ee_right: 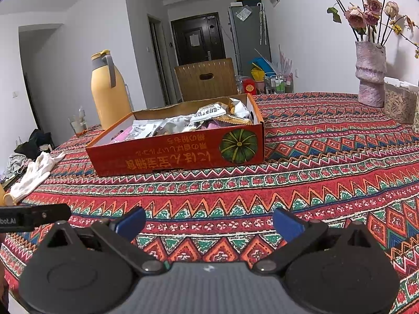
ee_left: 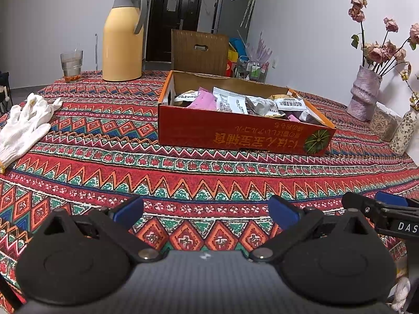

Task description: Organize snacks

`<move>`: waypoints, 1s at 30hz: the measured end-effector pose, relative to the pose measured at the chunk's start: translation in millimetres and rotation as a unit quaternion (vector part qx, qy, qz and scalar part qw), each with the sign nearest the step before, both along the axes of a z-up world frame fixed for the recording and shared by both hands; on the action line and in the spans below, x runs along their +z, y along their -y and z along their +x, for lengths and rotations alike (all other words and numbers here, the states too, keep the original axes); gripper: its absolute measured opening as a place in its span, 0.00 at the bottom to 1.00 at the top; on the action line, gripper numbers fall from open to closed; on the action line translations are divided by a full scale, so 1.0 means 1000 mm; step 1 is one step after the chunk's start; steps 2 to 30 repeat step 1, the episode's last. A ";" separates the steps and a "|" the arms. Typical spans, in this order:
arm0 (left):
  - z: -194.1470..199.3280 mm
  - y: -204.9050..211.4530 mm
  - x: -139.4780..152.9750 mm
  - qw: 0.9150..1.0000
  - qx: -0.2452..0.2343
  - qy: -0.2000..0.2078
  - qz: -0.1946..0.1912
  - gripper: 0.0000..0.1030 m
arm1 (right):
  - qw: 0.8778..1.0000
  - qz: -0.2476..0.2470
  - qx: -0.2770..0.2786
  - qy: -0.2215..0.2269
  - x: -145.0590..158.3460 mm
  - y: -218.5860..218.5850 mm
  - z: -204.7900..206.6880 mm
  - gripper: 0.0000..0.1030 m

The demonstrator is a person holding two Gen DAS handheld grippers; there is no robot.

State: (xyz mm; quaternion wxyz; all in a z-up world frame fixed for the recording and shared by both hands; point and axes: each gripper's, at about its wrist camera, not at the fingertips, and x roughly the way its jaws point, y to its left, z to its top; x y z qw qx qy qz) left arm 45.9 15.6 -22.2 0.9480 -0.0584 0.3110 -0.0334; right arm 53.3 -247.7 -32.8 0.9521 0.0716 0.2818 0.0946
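Note:
A shallow red cardboard box (ee_left: 235,133) (ee_right: 178,154) with a green pumpkin print stands on the patterned tablecloth. Inside it lie several snack packets (ee_left: 235,103) (ee_right: 188,123), white, pink and brown. My left gripper (ee_left: 207,212) hovers low over the cloth well short of the box, open, nothing between its blue pads. My right gripper (ee_right: 209,222) is likewise open and empty, close to the table's near side. Part of the right gripper (ee_left: 377,209) shows at the right edge of the left wrist view.
A yellow thermos jug (ee_left: 123,39) (ee_right: 108,91) and a glass (ee_left: 72,64) stand at the back left. White gloves (ee_left: 23,128) (ee_right: 34,175) lie on the left. A pink vase of dried roses (ee_left: 364,94) (ee_right: 370,76) and a jar stand at the right. A wooden chair (ee_left: 200,52) is behind the table.

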 end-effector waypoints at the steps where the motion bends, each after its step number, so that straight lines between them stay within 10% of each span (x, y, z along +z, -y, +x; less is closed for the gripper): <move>1: 0.000 0.000 0.000 1.000 0.001 0.000 0.001 1.00 | 1.000 0.000 0.000 0.000 0.000 0.001 0.000 1.00; 30: 0.000 0.000 0.000 1.000 0.001 0.000 0.001 1.00 | 1.000 0.000 0.000 0.000 0.000 0.001 0.000 1.00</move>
